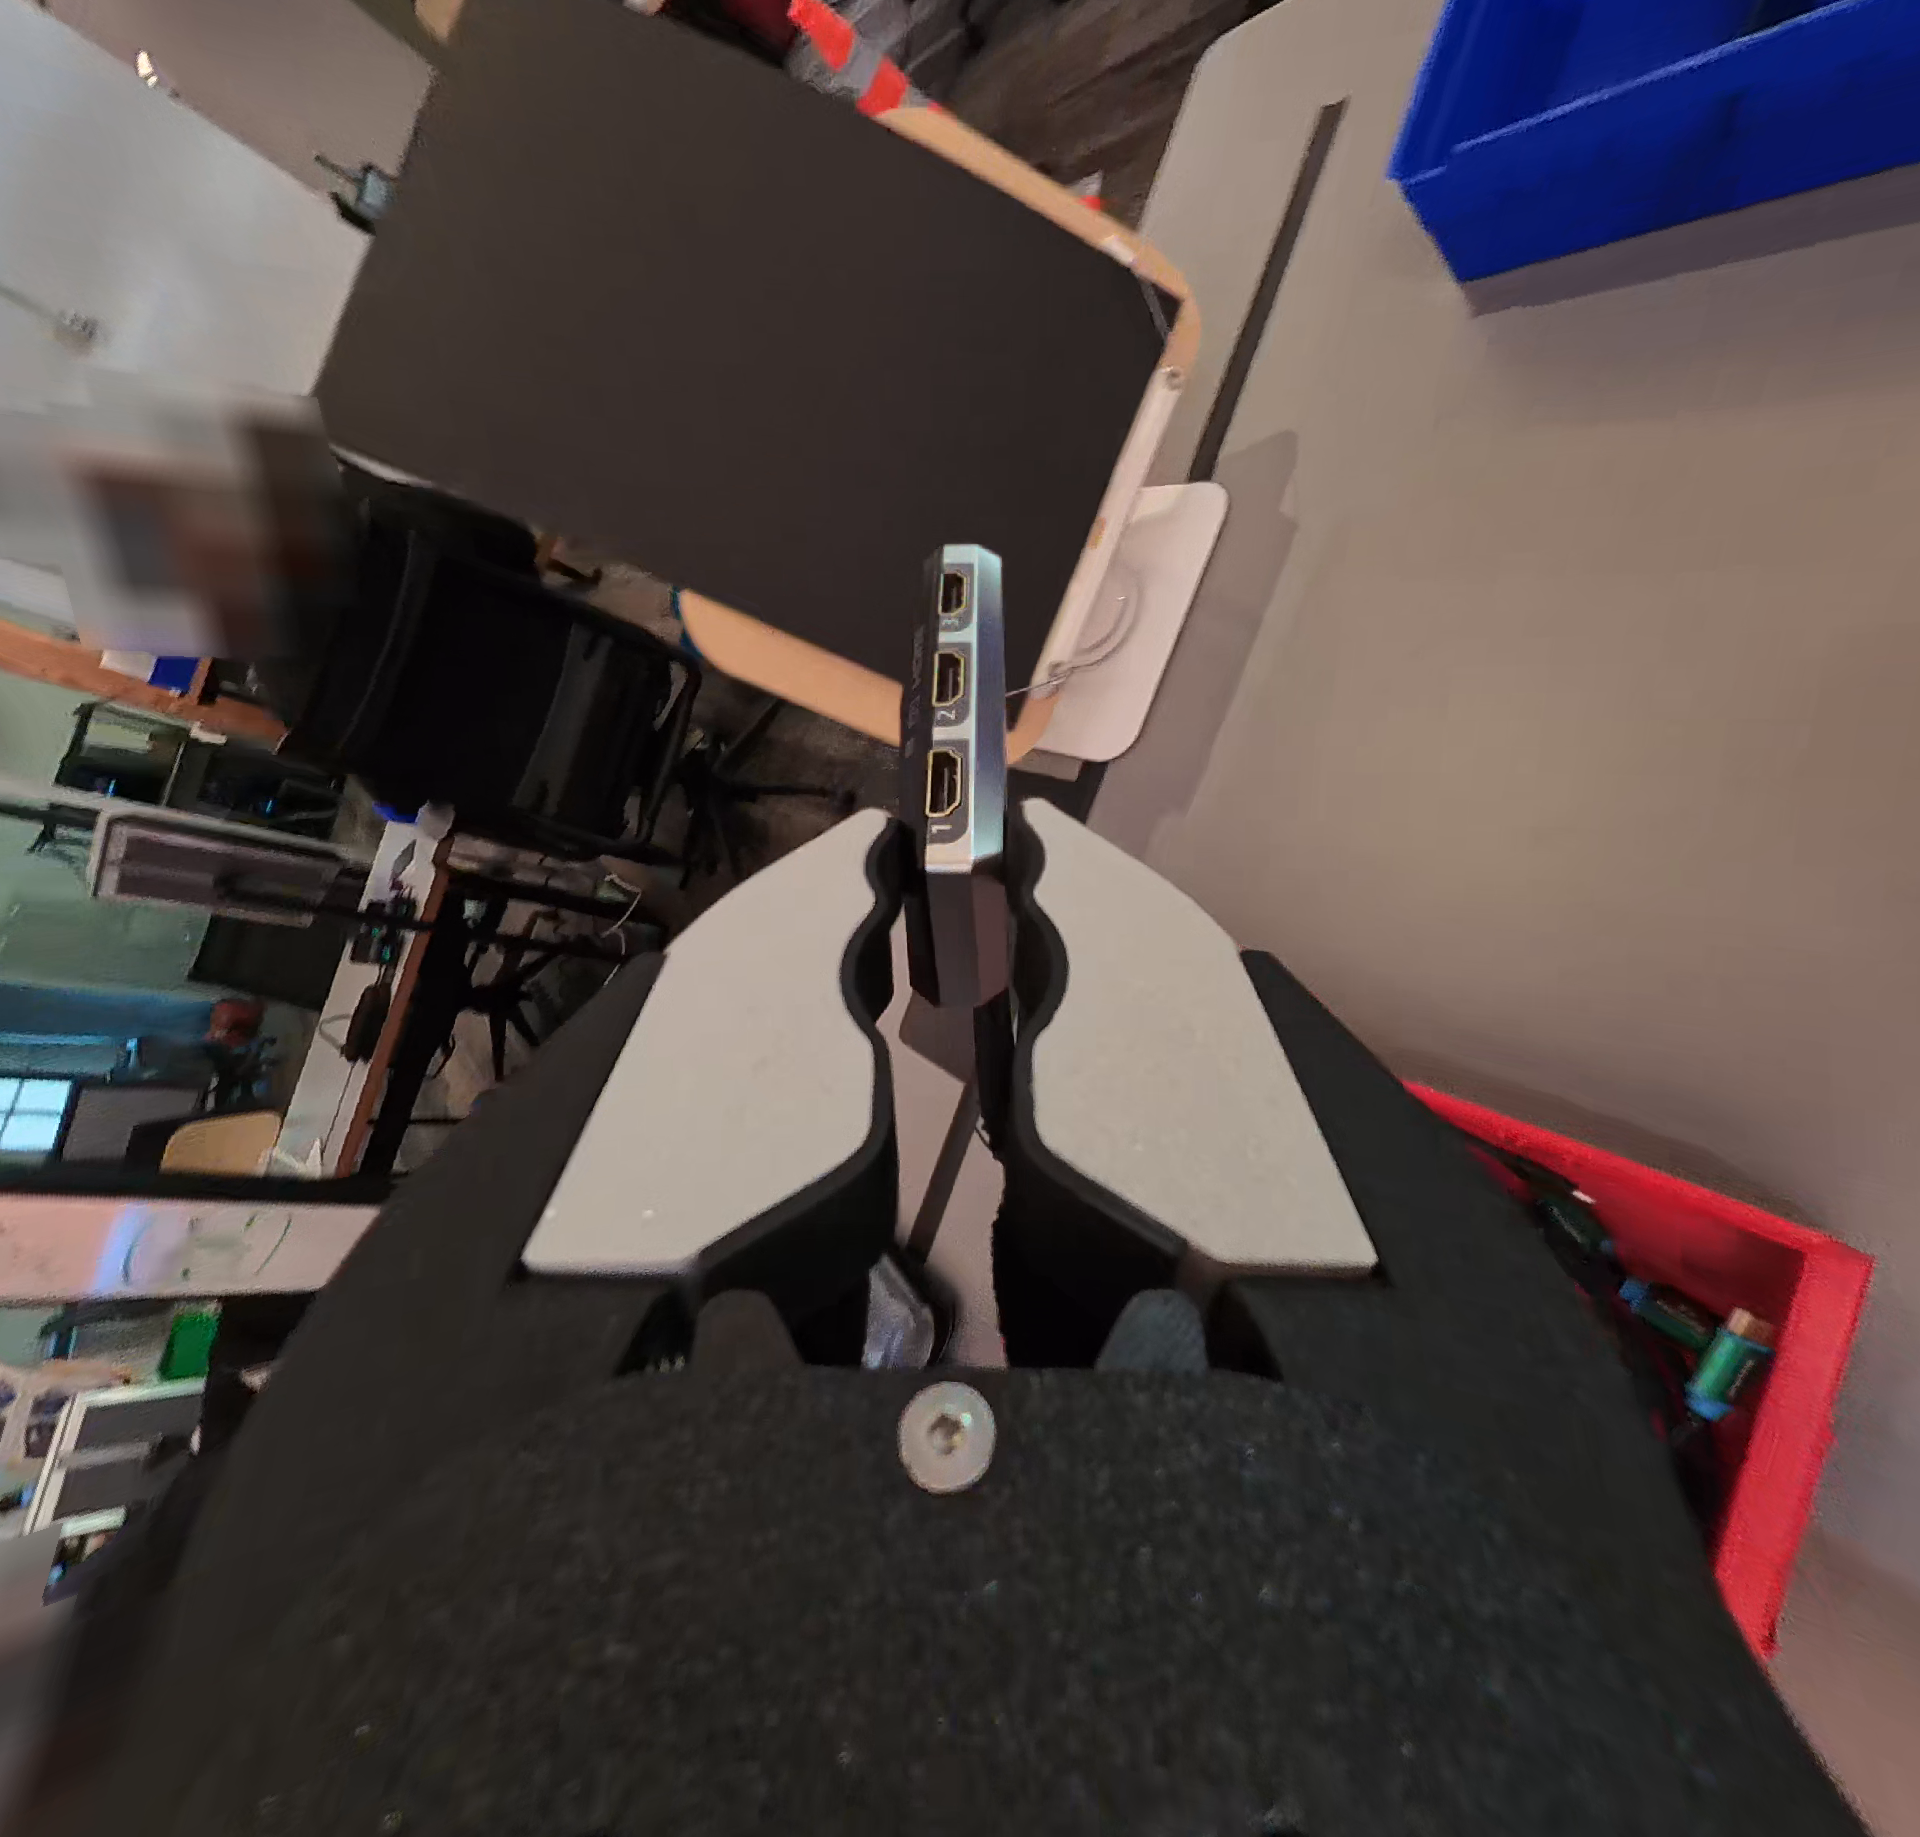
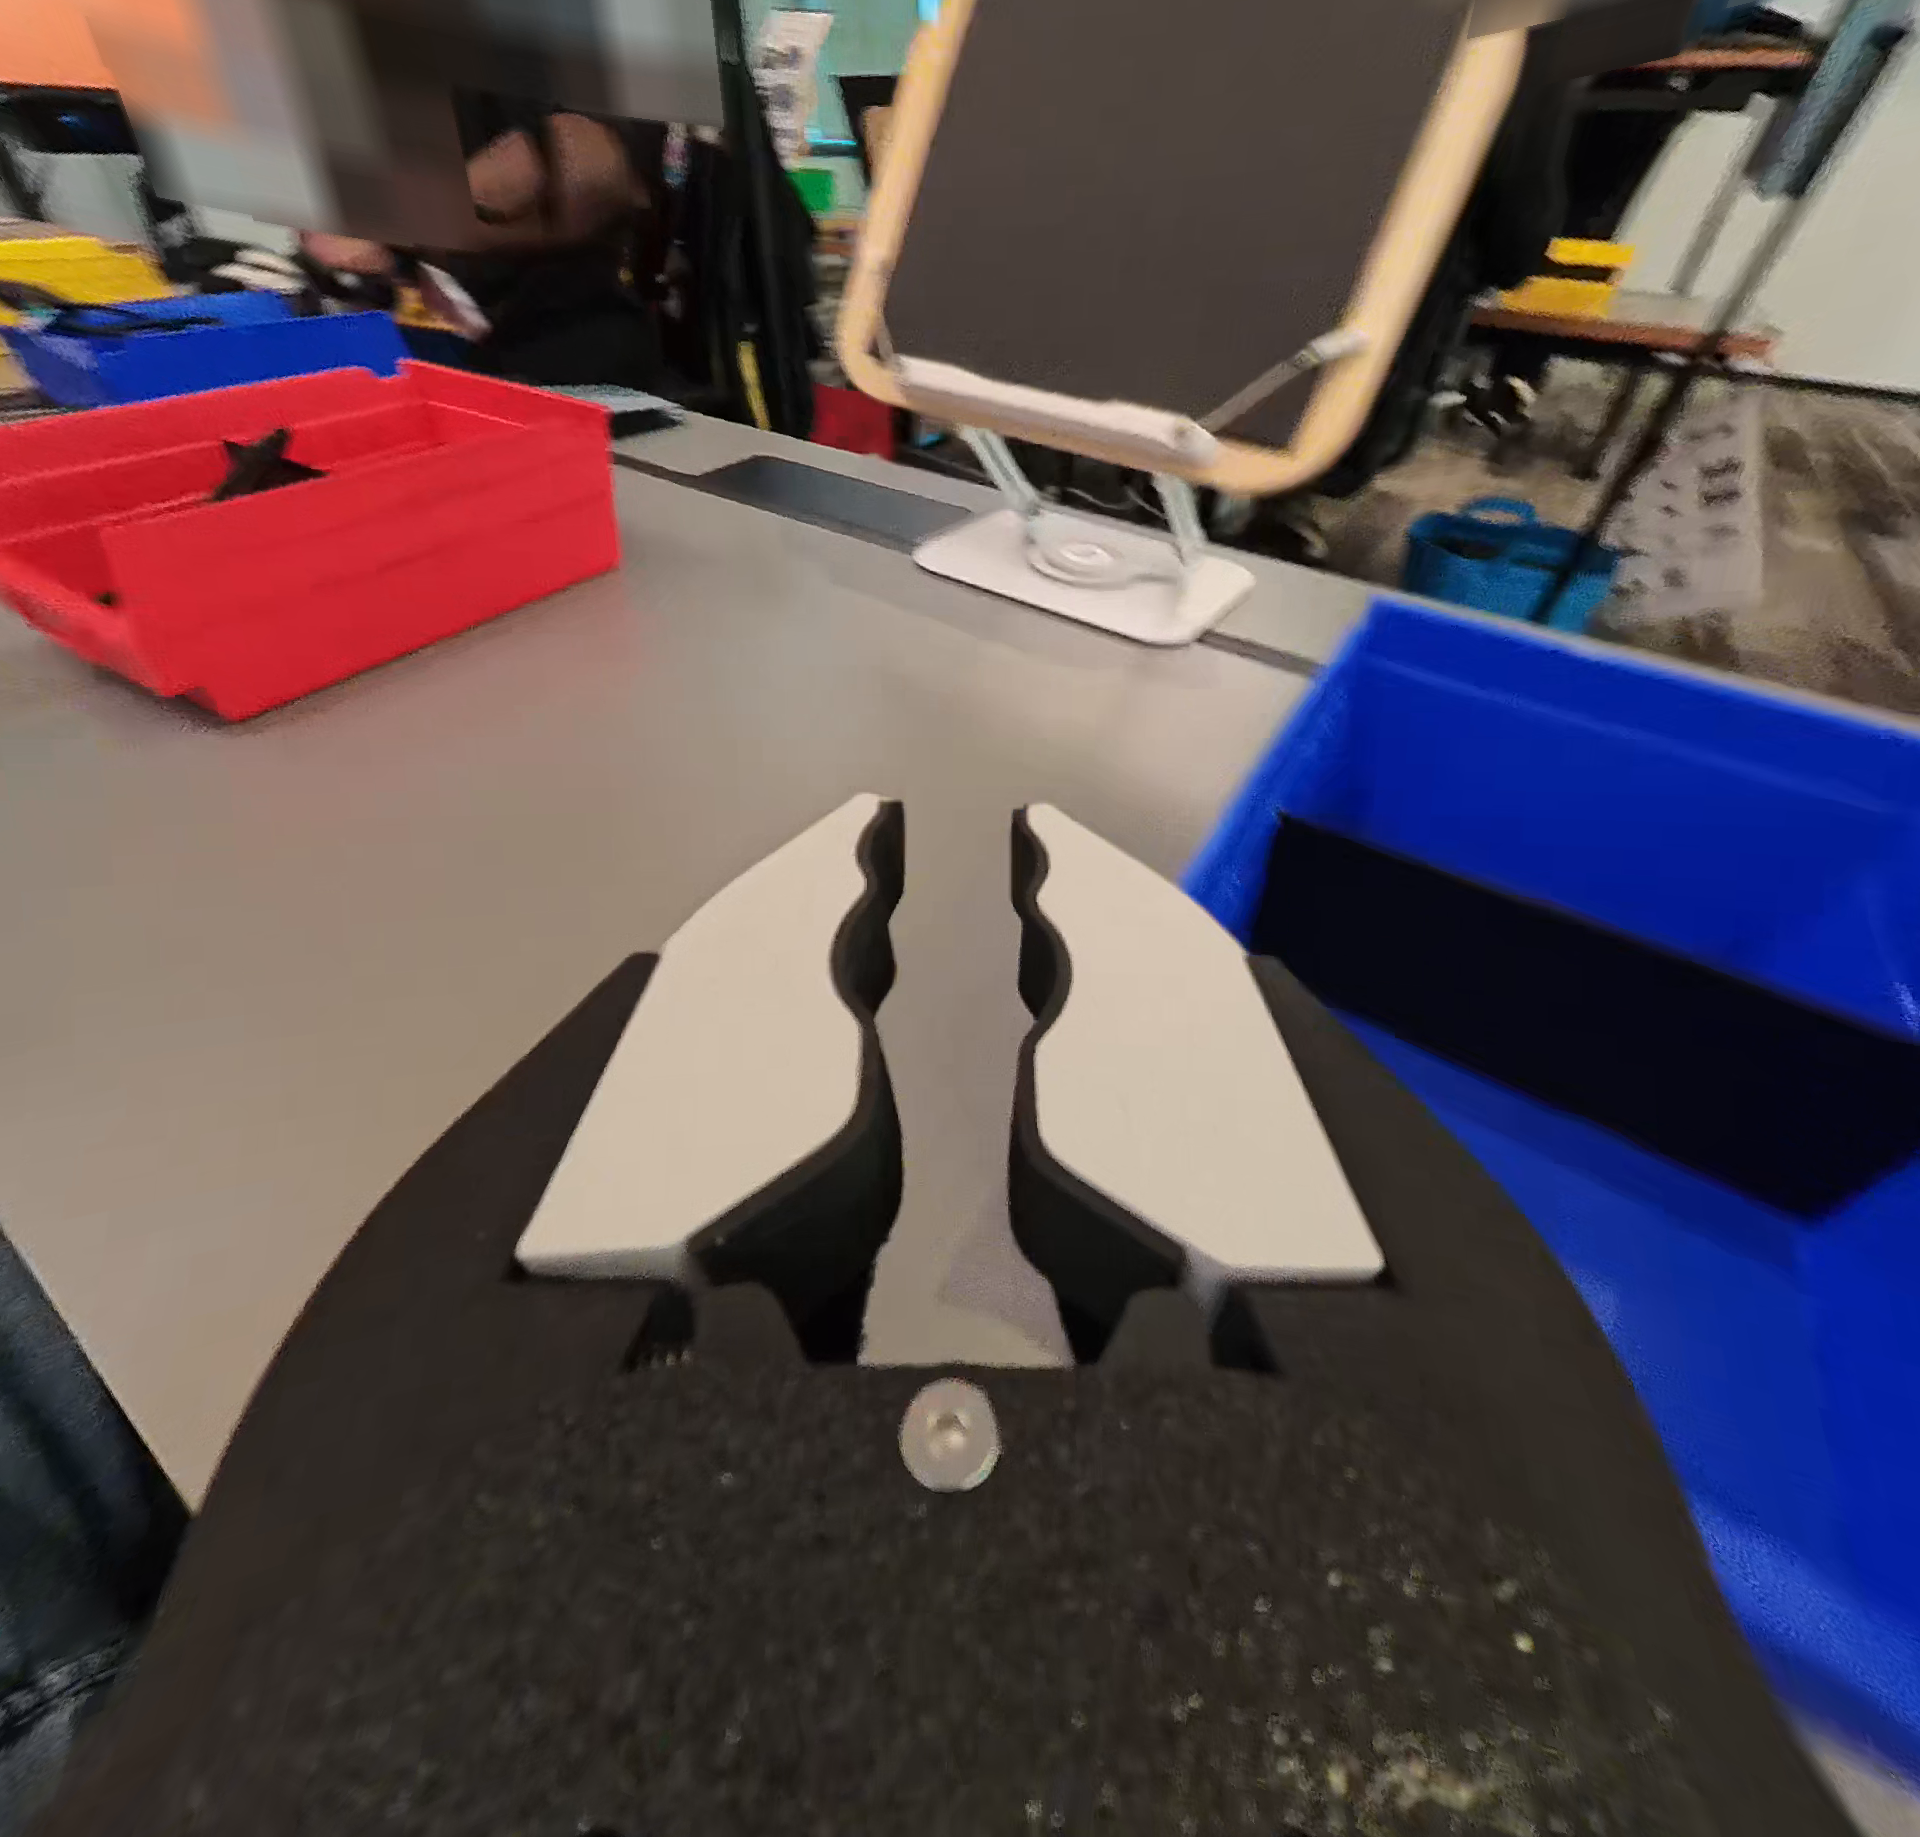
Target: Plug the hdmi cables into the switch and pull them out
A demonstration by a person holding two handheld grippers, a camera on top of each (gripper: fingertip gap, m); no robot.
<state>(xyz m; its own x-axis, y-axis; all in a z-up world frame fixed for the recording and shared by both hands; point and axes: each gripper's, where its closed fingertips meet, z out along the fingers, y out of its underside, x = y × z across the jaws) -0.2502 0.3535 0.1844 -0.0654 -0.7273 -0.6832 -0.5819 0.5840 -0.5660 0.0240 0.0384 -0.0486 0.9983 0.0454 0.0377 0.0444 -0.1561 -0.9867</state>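
The switch (image 1: 961,738) was clamped on edge between the fingers of the left gripper (image 1: 958,852), its three empty ports facing the camera, lifted off the grey table (image 1: 1558,748). The right gripper (image 2: 958,831) was held slightly apart with nothing in it above the table, a blue bin (image 2: 1621,852) just beside it. Farther off, a red bin (image 2: 343,530) was seen, and beyond it a dark panel on a white stand (image 2: 1091,572).

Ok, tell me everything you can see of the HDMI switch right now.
The switch is a slim, flat box, grey metal-looking edge, black body. It is clamped edge-on between the left gripper fingertips, held in the air. Three gold-lined ports in a row face the camera, all empty. A dark cable leaves its near end.
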